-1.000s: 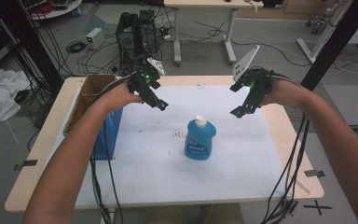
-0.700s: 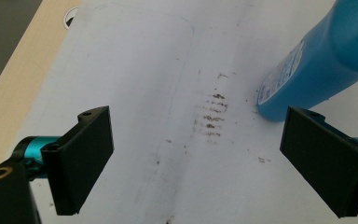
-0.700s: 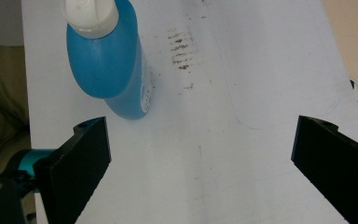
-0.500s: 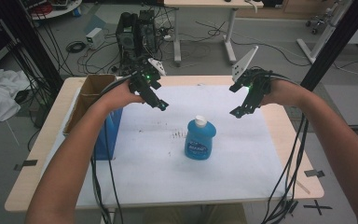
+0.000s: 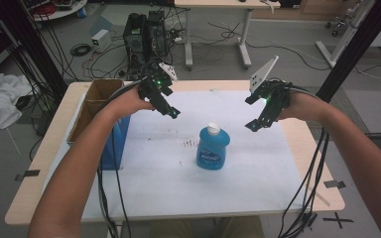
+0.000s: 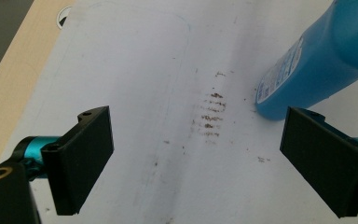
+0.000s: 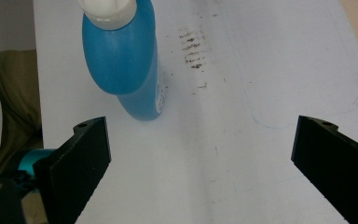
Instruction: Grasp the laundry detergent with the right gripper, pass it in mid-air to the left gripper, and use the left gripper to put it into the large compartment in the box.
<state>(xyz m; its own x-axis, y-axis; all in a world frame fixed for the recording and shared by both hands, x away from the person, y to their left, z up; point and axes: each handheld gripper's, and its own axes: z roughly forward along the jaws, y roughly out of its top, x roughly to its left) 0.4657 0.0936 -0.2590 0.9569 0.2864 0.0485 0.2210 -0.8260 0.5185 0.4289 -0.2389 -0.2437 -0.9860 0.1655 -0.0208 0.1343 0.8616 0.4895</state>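
A blue bottle (image 5: 212, 148) with a white cap stands upright on the white sheet (image 5: 178, 183) at the table's middle. It also appears at the upper right in the left gripper view as the blue bottle (image 6: 317, 60), and at the upper left in the right gripper view as the blue bottle (image 7: 126, 60). My left gripper (image 5: 171, 113) hovers above the sheet to the bottle's upper left, jaws open and empty (image 6: 193, 158). My right gripper (image 5: 253, 125) hangs to the bottle's upper right, open with nothing between its jaws (image 7: 200, 172).
An open cardboard box (image 5: 95, 101) sits at the table's left edge, with a blue box (image 5: 115, 144) in front of it. Brown smudges (image 5: 188, 144) mark the sheet left of the bottle. Cables trail off the front edge on both sides.
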